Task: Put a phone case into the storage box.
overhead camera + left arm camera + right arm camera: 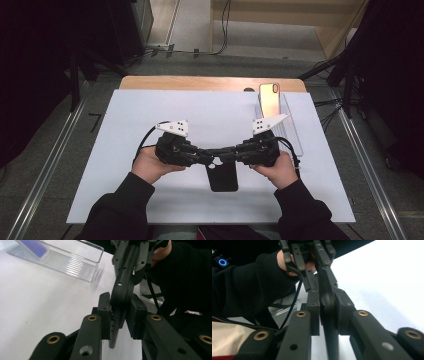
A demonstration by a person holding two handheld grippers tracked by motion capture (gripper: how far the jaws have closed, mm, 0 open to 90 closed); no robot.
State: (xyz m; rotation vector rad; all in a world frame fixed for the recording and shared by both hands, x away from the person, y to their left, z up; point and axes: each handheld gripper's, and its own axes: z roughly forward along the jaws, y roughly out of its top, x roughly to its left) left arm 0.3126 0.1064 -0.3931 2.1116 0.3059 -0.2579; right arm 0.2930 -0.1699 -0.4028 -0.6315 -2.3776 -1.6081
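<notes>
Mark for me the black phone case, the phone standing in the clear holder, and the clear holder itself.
black phone case (223,180), high view, on its lower flat back.
phone (270,98), high view, middle of its shiny back.
clear holder (72,265), left gripper view, on its ribbed front wall.

Matt black phone case, clear ribbed plastic stand

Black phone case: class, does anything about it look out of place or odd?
Nothing looks damaged. The black phone case is pinched at its top edge by both tongs, left and right. The phone leans in a clear stand, apart.
</notes>
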